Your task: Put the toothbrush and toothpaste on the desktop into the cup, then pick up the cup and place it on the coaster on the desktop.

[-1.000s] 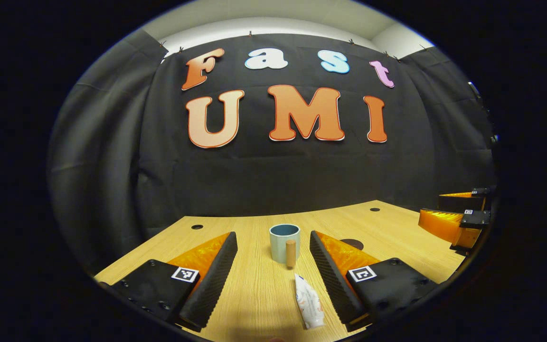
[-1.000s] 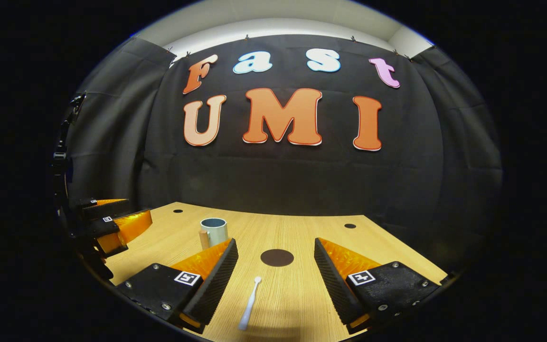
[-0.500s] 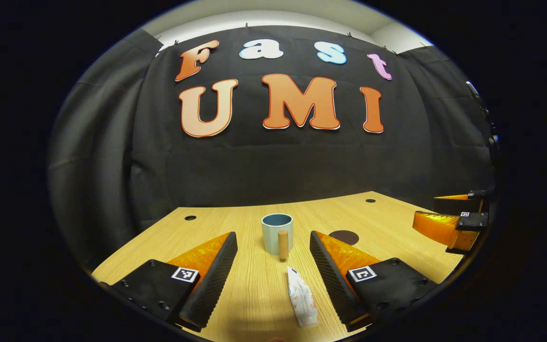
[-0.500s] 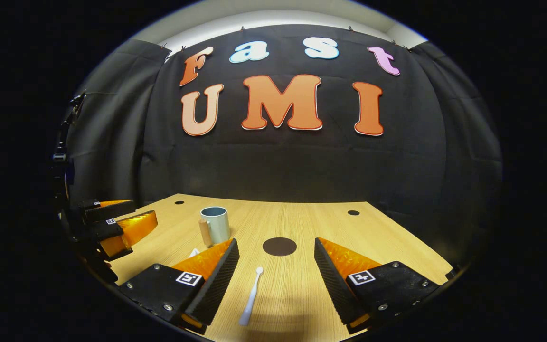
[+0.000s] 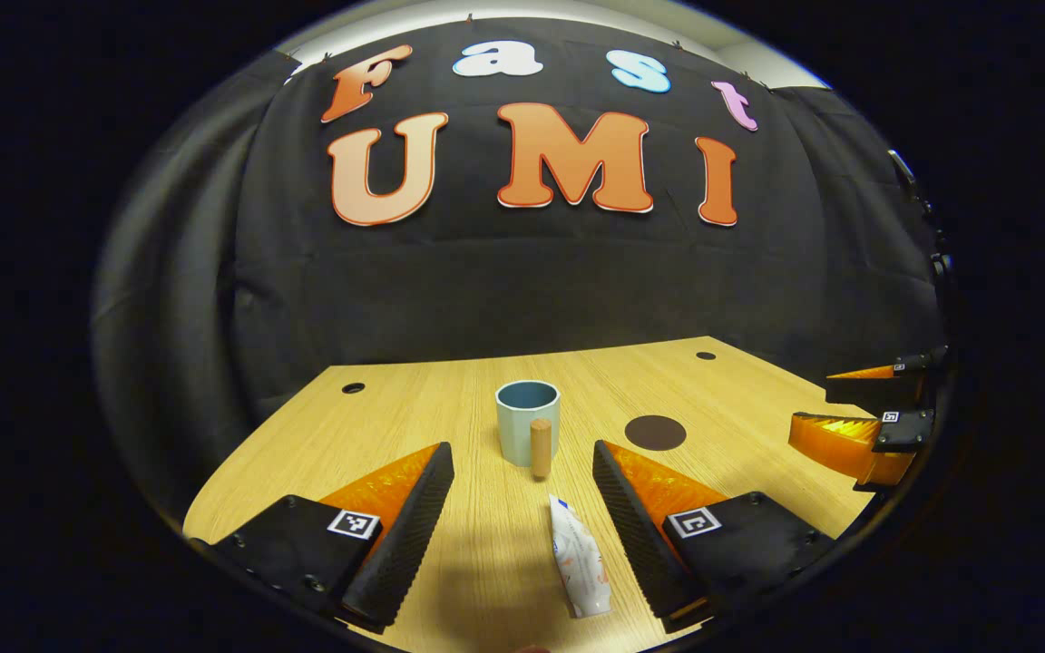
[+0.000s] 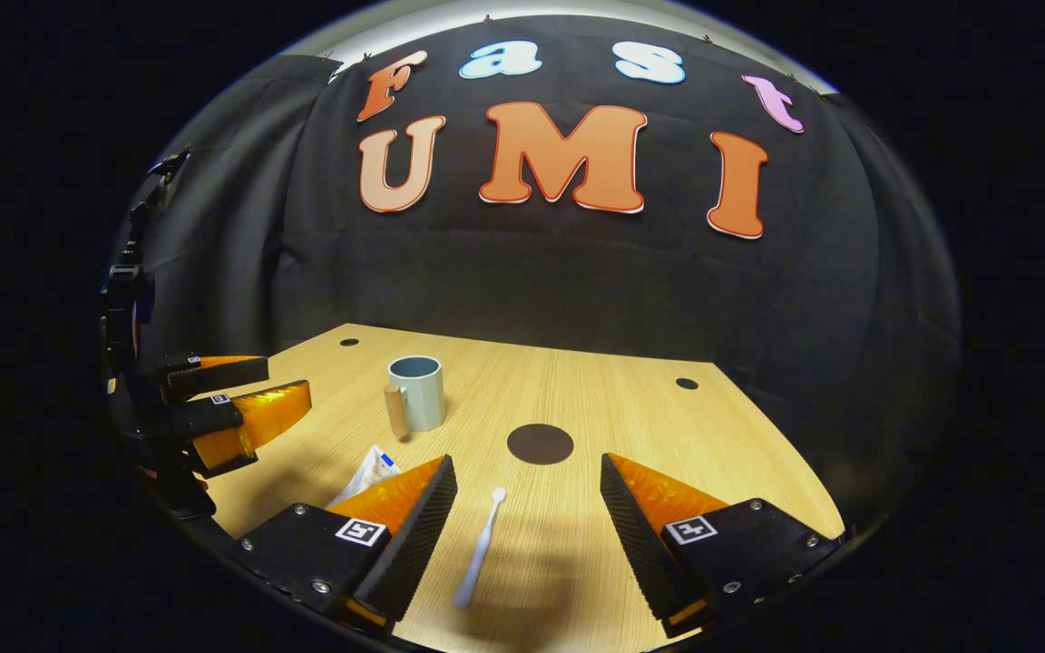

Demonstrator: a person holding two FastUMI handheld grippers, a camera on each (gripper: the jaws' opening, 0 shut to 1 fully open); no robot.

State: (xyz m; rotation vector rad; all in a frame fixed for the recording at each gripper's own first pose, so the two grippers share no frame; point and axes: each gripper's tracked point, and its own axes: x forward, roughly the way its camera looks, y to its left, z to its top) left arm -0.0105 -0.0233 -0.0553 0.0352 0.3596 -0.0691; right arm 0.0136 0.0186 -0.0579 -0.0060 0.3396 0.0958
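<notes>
Hand-held gripper pair hovers spread over the counter (image 5: 414, 408): our left hand-held gripper (image 5: 522, 517) brackets the toothpaste (image 5: 580, 567), our right hand-held gripper (image 6: 527, 526) the toothbrush (image 6: 477, 549). We should lower squarely, pinch mid-body, then lift toward the cup (image 5: 527, 422); the coaster (image 6: 540, 443) waits nearby.

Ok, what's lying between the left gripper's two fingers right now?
In the left gripper view, the toothpaste lies flat on the desktop between the open left gripper, closer to one finger; the cup stands beyond.
</notes>
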